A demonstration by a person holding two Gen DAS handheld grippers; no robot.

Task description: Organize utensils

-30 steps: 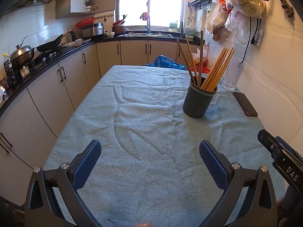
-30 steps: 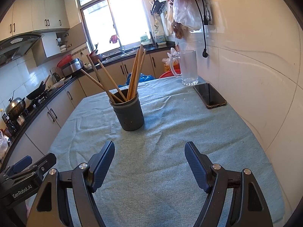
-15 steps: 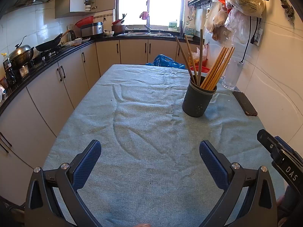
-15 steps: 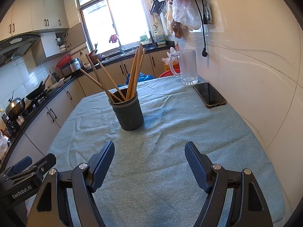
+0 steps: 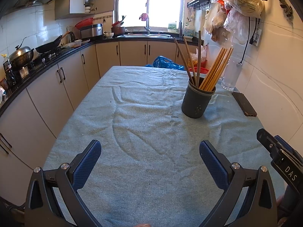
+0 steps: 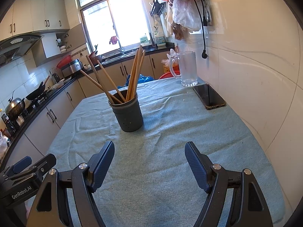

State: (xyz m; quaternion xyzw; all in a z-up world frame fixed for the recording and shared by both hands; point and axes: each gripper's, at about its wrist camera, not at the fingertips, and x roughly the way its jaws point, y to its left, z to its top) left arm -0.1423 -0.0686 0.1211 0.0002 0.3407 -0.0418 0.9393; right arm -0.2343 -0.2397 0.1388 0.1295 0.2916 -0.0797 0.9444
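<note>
A dark grey utensil holder (image 5: pixel 197 101) stands upright on the teal tablecloth (image 5: pixel 144 124), right of centre, and shows in the right wrist view (image 6: pixel 127 113) too. Several wooden chopsticks (image 5: pixel 214 70) stand in it, some leaning left, some right (image 6: pixel 135 73). My left gripper (image 5: pixel 149 152) is open and empty, low over the near part of the table. My right gripper (image 6: pixel 149 153) is open and empty, well short of the holder. Each gripper's body shows at the edge of the other's view.
A black phone (image 6: pixel 209 96) lies by the right wall, with a clear glass mug (image 6: pixel 186 70) behind it. Bags hang on the wall (image 5: pixel 240 0). Kitchen counters with pans (image 5: pixel 22 56) run along the left. A blue bag (image 5: pixel 166 64) lies beyond the table's far end.
Both views have shifted only slightly; the holder sits a little further left in them. Both grippers stay open and empty.
</note>
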